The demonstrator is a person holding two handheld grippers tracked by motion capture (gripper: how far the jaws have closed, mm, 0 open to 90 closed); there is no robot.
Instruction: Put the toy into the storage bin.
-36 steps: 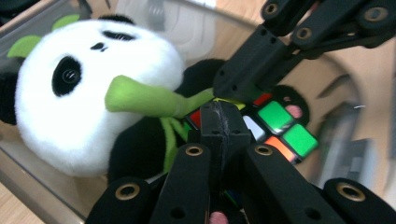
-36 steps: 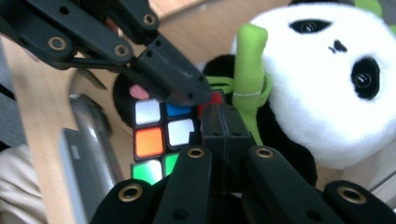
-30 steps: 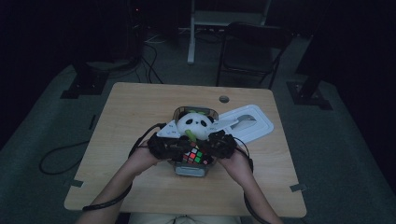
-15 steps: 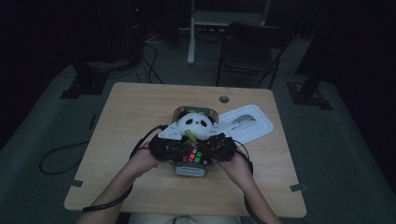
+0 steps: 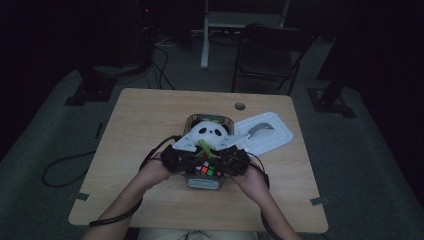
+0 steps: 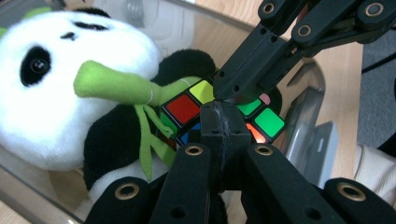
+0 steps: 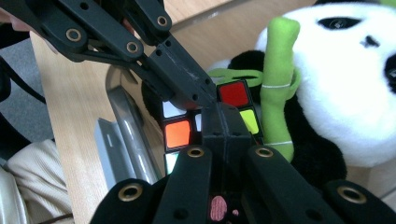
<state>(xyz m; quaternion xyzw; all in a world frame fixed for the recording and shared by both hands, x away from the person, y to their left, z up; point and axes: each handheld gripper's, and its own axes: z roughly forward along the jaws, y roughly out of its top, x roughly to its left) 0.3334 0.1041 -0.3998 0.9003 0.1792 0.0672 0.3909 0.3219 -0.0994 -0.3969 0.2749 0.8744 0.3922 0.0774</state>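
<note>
Dim room, dark floor, and a pale wooden table with a clear container near the person's edge. Inside it lie a plush panda and a colour-tiled puzzle cube; no writing or brand can be read on any of them. The left gripper and right gripper meet tip to tip right over the cube, each with its 2 jaws pressed fully together and nothing between them (the left pair has just finished closing). The cube sits directly under both tips, tilted, 1 corner up. Beyond the tips the panda lies on its back, face up, its green bamboo stick slanting toward the cube
</note>
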